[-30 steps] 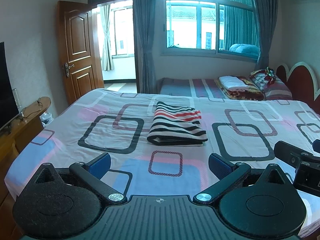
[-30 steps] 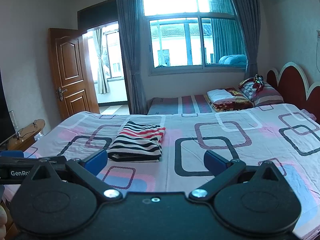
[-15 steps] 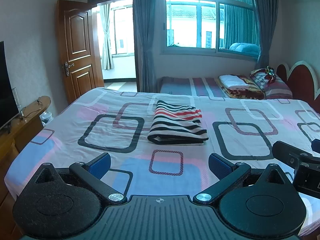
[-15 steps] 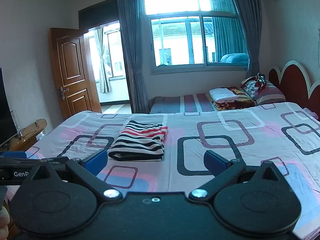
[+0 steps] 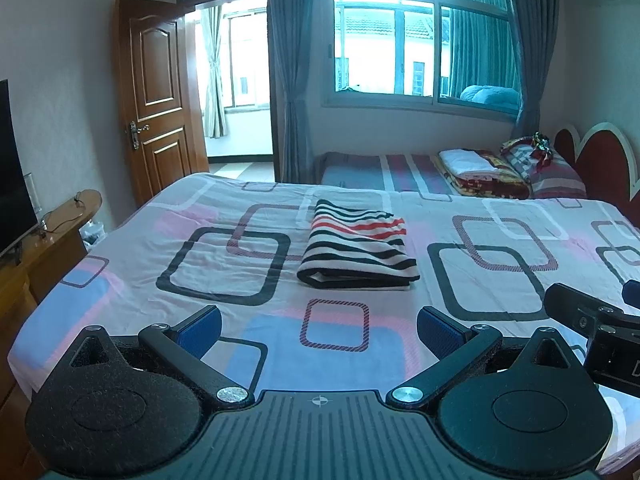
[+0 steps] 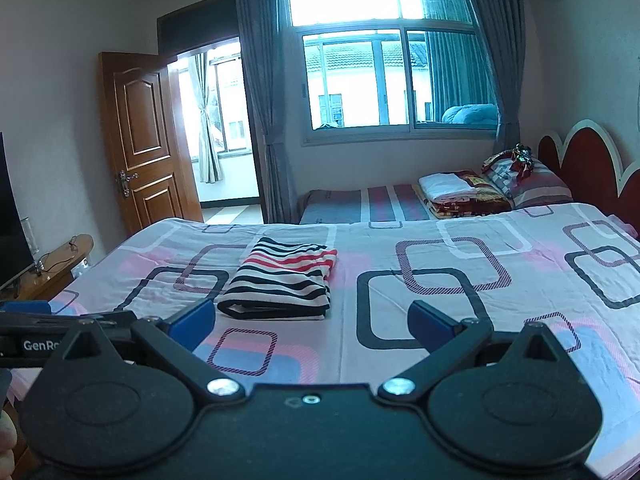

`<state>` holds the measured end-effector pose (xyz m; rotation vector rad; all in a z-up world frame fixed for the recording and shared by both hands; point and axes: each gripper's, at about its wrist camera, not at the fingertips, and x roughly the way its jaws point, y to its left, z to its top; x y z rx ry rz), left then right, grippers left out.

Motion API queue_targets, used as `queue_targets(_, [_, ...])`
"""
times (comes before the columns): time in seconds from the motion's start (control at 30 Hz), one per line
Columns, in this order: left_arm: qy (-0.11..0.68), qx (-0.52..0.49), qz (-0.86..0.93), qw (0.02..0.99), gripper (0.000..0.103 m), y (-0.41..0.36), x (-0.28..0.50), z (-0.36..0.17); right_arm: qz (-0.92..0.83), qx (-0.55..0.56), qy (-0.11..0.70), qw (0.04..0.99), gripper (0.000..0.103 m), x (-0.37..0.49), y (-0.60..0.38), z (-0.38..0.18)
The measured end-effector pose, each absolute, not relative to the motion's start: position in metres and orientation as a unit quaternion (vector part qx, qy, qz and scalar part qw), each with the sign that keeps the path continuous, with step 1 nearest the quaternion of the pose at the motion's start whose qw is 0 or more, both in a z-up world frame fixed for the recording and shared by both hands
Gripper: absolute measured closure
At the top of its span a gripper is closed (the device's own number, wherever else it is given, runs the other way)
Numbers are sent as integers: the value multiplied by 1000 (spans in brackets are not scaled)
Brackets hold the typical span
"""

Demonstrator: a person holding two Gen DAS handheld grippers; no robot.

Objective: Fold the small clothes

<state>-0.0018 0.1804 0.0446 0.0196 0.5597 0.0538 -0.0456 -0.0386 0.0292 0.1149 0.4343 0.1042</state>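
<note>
on the patterned bedsheet (image 5: 248, 320) a folded striped garment (image 5: 356, 250) is lying untouched; left gripper (image 5: 318, 330) and right gripper (image 6: 310, 322) are both hovering spread apart.

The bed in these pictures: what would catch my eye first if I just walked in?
Probably the striped garment, folded into a neat bundle in the middle of the bed, standing out against the squares-patterned sheet. Nearer the camera, the left gripper and right gripper hover over the bed's near edge, both open and empty. Behind, a bright window glows.

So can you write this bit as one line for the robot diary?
shirt: folded, on bed | left claw: open, empty | right claw: open, empty | both short of shirt
</note>
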Motion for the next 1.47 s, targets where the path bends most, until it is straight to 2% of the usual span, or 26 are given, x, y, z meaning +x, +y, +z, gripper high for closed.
queue_targets(1.47, [298, 1, 29, 954, 0, 185, 38, 26, 23, 61, 236, 970, 1, -19, -40, 11])
